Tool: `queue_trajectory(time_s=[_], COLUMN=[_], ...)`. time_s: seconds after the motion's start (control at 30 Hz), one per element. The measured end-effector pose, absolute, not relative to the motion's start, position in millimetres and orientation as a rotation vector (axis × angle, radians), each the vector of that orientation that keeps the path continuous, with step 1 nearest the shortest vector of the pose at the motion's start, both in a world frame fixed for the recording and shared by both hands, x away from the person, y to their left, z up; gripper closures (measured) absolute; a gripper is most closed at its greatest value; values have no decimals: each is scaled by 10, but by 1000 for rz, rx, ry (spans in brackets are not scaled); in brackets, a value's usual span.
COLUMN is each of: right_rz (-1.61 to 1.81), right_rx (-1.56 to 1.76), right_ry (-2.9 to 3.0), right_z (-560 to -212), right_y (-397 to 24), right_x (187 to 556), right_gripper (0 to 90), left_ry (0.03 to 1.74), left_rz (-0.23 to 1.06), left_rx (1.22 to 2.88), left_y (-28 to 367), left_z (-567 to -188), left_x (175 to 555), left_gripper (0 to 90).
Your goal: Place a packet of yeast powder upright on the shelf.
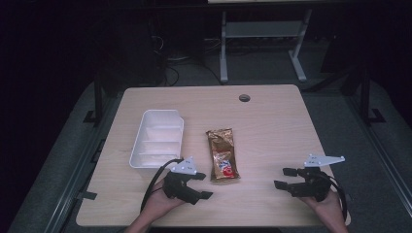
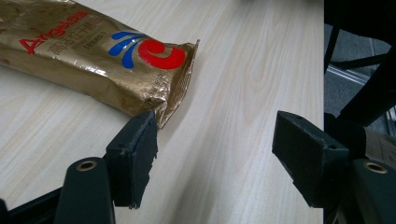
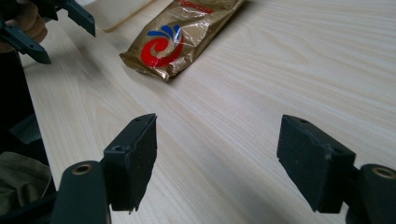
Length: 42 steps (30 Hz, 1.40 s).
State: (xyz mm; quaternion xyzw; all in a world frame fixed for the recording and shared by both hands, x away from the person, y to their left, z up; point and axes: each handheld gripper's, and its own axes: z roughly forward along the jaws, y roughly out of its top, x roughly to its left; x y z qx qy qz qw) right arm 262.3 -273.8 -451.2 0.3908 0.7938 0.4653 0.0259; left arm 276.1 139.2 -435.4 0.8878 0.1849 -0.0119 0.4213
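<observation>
Snack packet (image 1: 223,155), gold with a red and blue swirl, lies flat mid-table just right of a white plastic bin (image 1: 156,138). Its far end runs out of frame in the left gripper view, small print unreadable. Left gripper (image 1: 201,184) sits just beside its near corner, jaws wide apart and empty; right gripper (image 1: 286,178) waits well apart, equally wide, gripping nothing. Room behind is dark.

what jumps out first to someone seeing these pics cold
The shiny gold snack packet with its red and blue swirl lies flat mid-table. Left of it stands a white divided bin. Nearer the person, the left gripper sits open by the packet's near end, and the right gripper hangs open farther right.
</observation>
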Motion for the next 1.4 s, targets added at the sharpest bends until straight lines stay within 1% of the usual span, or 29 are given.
queue_trajectory(time_s=[0.33,0.57,0.7,0.77,0.97,1.1,1.27,1.4], right_rz=[1423,1415,1396,1394,1400,1373,1328,1308], right_rx=[1252,1264,1250,1248,1228,1215,1179,1142], right_ry=[2446,2433,2455,2464,2489,2519,2567,2587], right_z=[-4560,-4535,-4514,-4498,-4416,-4356,-4266,-4160], right_y=[-2799,-2820,-2802,-2795,-2722,-2637,-2506,-2412], right_x=[2705,2788,2859,2899,3081,3261,3477,3637], right_gripper=[263,252,253,253,254,249,251,265], left_ry=[487,509,526,507,542,555,565,568], left_rz=[12,12,-13,35,31,19,-7,20], left_rx=[2232,2240,2236,2253,2280,2274,2283,2300], left_y=[1318,1230,1195,1147,1101,1062,982,947], left_z=[-4363,-4388,-4369,-4321,-4326,-4319,-4305,-4306], left_x=[2841,2903,2878,2830,2914,2986,3032,3075], left_gripper=[353,404,440,468,543,599,647,691])
